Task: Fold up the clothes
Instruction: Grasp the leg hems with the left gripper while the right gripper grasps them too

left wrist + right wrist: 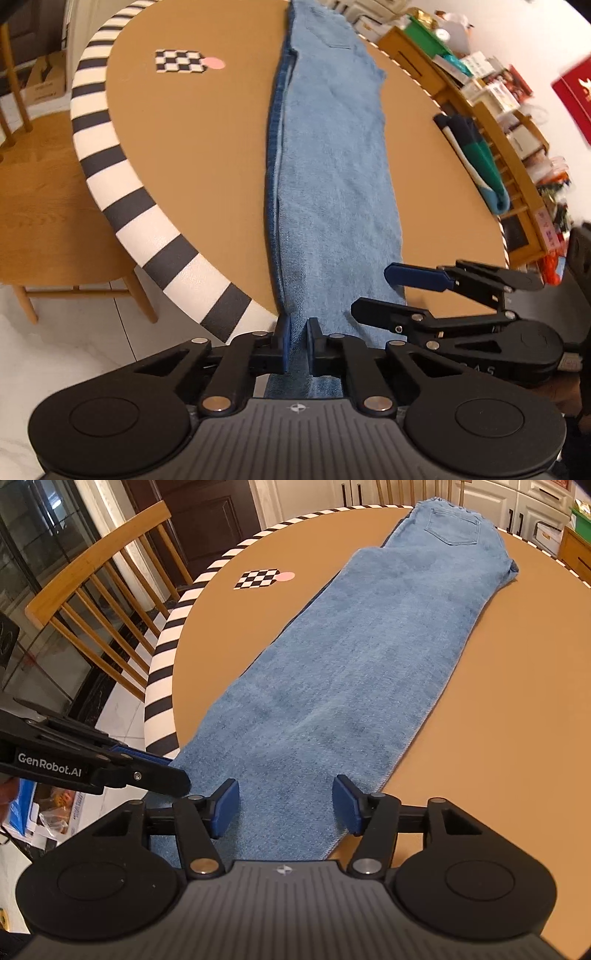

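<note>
Jeans (354, 672) lie lengthwise across the table (498, 709), waistband at the far edge.
Left gripper (297, 343) clenched on the near hem; right gripper (286, 805) released; folded cloth (476, 158) by the right edge.

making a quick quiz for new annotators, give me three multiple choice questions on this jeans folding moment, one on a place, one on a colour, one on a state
1. Where does the checkerboard marker lie?
A. on the jeans
B. on the bare table beside the jeans
C. on the chair

2. What colour are the gripper pads?
A. blue
B. red
C. white

3. How does the left gripper stand?
A. wide open above the table
B. shut on nothing
C. shut on the jeans' hem

Answers:
1 B, it sits on the table clear of the jeans.
2 A, both views show blue pads.
3 C, denim is pinched between its pads, while the right gripper is open over the hem.
</note>
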The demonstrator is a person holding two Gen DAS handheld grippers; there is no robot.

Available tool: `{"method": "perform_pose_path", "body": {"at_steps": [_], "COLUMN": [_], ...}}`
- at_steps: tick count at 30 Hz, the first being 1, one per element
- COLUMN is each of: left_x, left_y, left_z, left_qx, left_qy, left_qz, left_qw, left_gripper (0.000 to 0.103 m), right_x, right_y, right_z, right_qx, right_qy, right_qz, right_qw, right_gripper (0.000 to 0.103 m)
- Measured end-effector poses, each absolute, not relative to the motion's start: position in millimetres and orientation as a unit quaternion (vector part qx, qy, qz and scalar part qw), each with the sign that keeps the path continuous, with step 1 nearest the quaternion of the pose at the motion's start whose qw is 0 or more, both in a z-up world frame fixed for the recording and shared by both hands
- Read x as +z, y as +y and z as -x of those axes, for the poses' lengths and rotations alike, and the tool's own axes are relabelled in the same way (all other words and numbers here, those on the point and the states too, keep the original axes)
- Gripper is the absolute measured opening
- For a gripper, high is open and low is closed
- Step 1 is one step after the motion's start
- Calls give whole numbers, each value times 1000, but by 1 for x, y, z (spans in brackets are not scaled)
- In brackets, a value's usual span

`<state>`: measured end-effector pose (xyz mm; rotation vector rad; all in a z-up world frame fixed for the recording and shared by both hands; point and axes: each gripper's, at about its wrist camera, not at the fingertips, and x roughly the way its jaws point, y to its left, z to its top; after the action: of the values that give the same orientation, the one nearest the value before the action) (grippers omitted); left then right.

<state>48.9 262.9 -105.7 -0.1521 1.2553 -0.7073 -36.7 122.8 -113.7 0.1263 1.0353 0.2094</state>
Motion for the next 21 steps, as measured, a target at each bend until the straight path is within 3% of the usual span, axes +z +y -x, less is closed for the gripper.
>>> {"method": "perform_pose_path", "body": {"at_steps": [3,7,14,17,19,21], "left_x": [-107,-107,-108,-109,-109,-109], "left_y": [265,266,266,267,268,268], "left_z": [-50,-52,-56,-57,-58,-58], "left_qx": [-323,-322,-325,-325,-325,-324], "left_qy": [577,580,584,585,587,588], "left_qz": [79,85,89,91,94,99], "left_qw": [746,743,739,737,736,734], "left_gripper": [8,7,7,7,7,8], "right_x": [-108,-112,-136,-140,-143,-146], "right_y": [112,72,55,67,74,74], "right_z": [44,73,99,96,94,96], "right_qx": [84,48,38,42,44,42], "right_qy": [478,462,474,477,479,474], "right_qz": [-94,-245,-398,-403,-406,-417], "right_qw": [869,851,785,780,777,774], "right_gripper": [48,46,41,34,13,11]}}
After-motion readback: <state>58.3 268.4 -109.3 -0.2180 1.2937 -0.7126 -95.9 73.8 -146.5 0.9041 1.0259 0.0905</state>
